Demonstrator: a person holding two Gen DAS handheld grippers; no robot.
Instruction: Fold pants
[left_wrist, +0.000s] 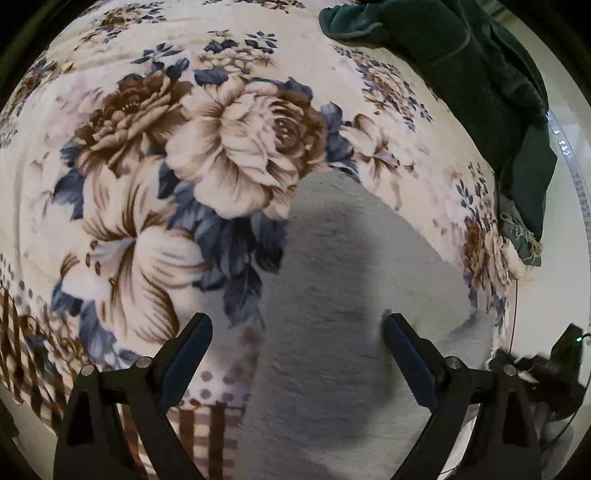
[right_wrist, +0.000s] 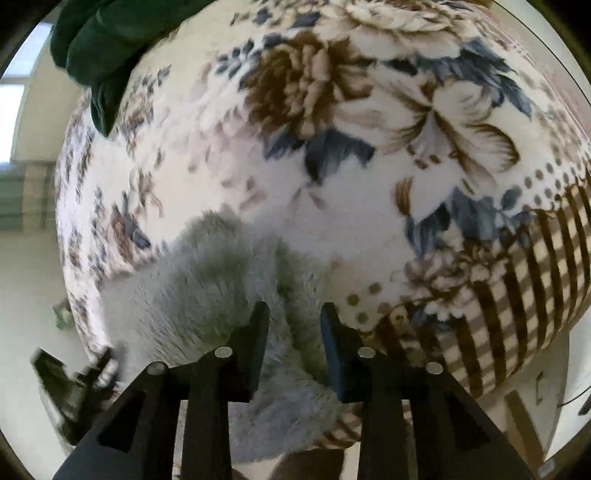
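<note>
Lying on the floral blanket (left_wrist: 155, 177), the grey fleece pants (left_wrist: 332, 295) spread beneath and ahead of the left gripper (left_wrist: 297, 332), whose jaws stand wide apart above the cloth. The right gripper (right_wrist: 293, 325) has its jaws narrowed around a raised ridge of the pants (right_wrist: 207, 280). A dark green cloth (left_wrist: 461, 62) lies beyond.

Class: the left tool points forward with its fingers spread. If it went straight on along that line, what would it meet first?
Most likely the grey pants, which lie between and ahead of the open left tool. Beyond them is the floral blanket. Depth is hard to judge through the fisheye.
</note>
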